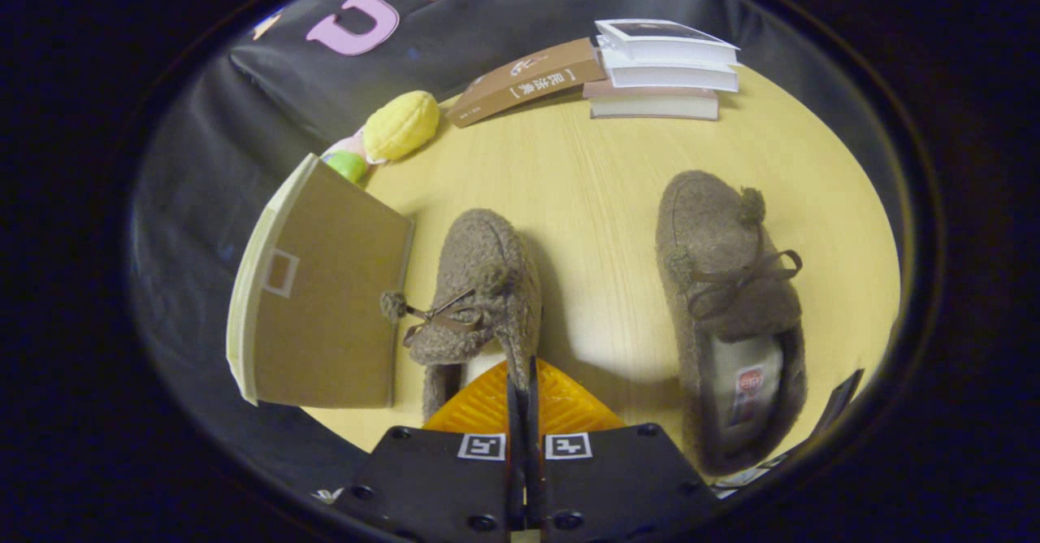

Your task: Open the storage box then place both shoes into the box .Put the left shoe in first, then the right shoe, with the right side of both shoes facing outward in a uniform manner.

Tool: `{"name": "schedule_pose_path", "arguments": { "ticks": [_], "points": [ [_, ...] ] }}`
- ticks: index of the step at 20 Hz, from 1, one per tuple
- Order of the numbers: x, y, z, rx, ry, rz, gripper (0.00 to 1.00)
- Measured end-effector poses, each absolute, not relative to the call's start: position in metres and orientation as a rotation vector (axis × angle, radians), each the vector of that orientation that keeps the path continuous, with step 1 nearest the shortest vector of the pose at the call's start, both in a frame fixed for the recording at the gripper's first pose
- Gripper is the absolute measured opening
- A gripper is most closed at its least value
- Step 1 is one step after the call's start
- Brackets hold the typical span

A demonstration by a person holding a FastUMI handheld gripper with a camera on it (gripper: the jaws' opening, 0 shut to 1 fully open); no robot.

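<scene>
Pale wooden tabletop (601, 177) backed by black cloth. The gripper (522, 380) points forward and slightly downward along the table, its two fingers drawn tight together and clamped on the thin side wall of the left shoe (479, 299), at the rim of its opening; the shoe's toe points away from the fingers and a pompom on its lace hangs toward the storage box (325, 299). The box stands just beside this shoe, its brown lid face turned toward the camera; whether it is open cannot be told. The right shoe (727, 307) lies flat on the table, well apart on the other side of the fingers, toe also pointing away, its insole exposed. Beyond both shoes, a stack of books (662, 71) and a brown book (528, 80) lie at the far edge; a yellow lemon-shaped object (400, 124) sits past the box.
</scene>
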State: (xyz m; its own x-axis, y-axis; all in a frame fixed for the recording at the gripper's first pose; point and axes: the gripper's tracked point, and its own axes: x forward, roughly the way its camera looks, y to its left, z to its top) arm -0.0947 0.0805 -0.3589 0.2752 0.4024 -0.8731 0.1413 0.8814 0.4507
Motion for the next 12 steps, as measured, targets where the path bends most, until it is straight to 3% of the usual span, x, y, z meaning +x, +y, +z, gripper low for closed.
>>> {"name": "schedule_pose_path", "arguments": {
  "ticks": [12],
  "points": [
    [-0.038, 0.132, -0.247, 0.671, 1.154, 0.173, 0.04]
  ]
}}
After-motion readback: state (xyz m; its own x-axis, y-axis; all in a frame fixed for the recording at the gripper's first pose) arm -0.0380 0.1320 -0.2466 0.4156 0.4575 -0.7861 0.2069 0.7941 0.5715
